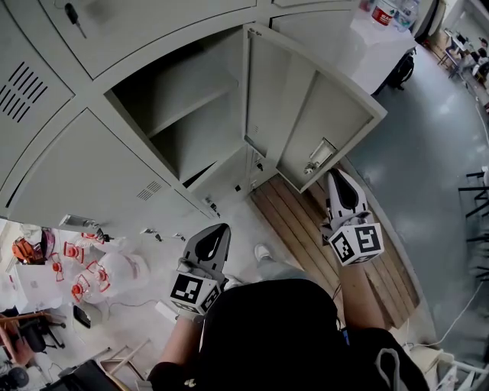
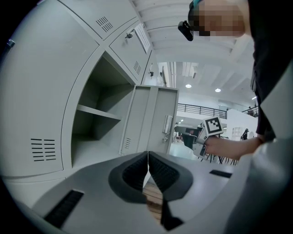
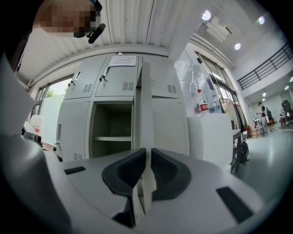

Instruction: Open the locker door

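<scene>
The grey locker door (image 1: 306, 107) stands swung out to the right, with its latch handle (image 1: 319, 158) near the free edge. Behind it the compartment (image 1: 191, 114) is open, with one shelf and nothing on it. My right gripper (image 1: 336, 176) is shut and holds nothing. It sits just below the door's free edge, close to the handle. In the right gripper view the door (image 3: 145, 109) shows edge-on straight ahead of the jaws. My left gripper (image 1: 216, 231) is shut and holds nothing, lower left of the compartment. In the left gripper view I see the door (image 2: 153, 119) and the right gripper (image 2: 208, 132).
A wooden pallet (image 1: 306, 221) lies on the floor under the door. Plastic bags with orange items (image 1: 84, 275) sit at the left. A white cabinet (image 1: 382, 46) with bottles (image 3: 200, 103) stands right of the lockers. A key (image 1: 72, 15) hangs in an upper door.
</scene>
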{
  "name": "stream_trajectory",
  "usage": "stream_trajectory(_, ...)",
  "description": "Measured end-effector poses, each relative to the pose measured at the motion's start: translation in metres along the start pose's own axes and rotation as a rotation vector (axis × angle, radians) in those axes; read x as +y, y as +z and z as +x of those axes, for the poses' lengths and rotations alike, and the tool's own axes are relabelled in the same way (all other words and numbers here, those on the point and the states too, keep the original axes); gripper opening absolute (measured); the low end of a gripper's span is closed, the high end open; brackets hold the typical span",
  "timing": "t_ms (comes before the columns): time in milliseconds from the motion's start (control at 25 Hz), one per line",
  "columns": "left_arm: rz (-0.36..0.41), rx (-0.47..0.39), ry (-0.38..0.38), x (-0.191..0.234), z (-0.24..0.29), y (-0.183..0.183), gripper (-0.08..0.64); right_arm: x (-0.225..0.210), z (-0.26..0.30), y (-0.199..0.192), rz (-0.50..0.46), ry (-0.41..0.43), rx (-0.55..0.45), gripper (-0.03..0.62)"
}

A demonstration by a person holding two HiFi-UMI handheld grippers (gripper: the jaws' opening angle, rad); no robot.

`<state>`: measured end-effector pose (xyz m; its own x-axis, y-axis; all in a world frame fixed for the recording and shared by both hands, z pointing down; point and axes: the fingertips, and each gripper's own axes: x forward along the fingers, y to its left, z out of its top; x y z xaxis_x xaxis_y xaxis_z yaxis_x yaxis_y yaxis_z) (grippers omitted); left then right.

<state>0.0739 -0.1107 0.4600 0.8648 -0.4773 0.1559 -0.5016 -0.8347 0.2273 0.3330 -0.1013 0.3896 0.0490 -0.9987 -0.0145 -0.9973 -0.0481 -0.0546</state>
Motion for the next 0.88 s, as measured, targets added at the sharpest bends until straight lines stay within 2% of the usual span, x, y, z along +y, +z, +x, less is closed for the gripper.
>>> stream_trajectory(200,0.003,-0.003,0.004,0.003,-0.003,0.002,0.023,0.000,-0.011,0.013,-0.003,-0.051,-0.032,0.054)
stream_trajectory(320,0.006,-0.006,0.014,0.006,-0.007,0.003,0.023,0.012,-0.017,0.025,-0.003,-0.037,-0.050,0.054)
stream_trajectory(560,0.001,-0.014,0.048,0.011,-0.017,0.004,0.023,0.060,-0.009,0.025,0.000,0.112,-0.040,0.054)
stream_trajectory(880,0.000,-0.040,0.154,0.025,-0.044,0.007,0.023,0.145,0.010,0.000,0.016,0.379,0.016,0.054)
